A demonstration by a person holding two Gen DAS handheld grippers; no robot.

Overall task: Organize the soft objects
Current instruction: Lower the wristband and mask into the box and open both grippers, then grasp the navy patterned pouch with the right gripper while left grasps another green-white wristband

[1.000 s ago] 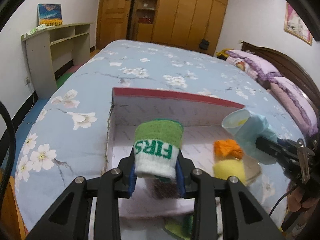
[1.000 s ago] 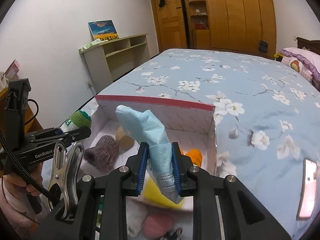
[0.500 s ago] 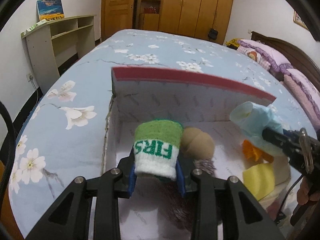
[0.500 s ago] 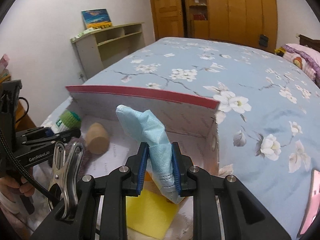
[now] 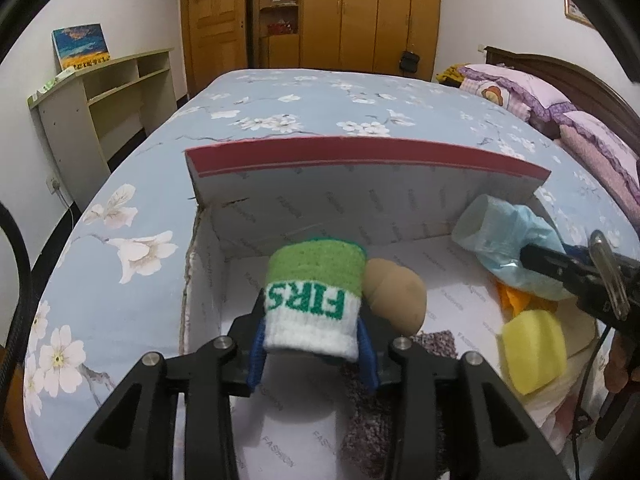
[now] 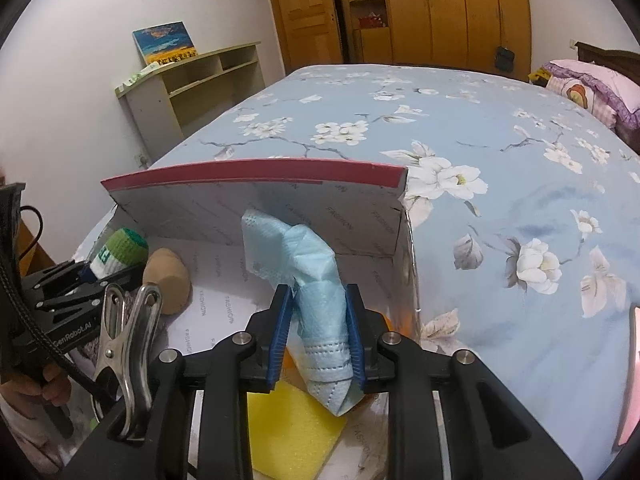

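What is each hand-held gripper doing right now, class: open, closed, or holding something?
Left hand-held gripper: jaws just opening, knitted green-and-white sleeve still between them.
Right hand-held gripper: closed on the blue face mask.

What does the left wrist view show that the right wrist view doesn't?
Only the left wrist view: the purple-grey knitted piece on the box floor, and the left tongs head-on. Only the right wrist view: the right tongs clamping the light blue face mask head-on. Both: the green-and-white knitted cuff, tan egg-shaped sponge, yellow foam sponge and red-rimmed white cardboard box.
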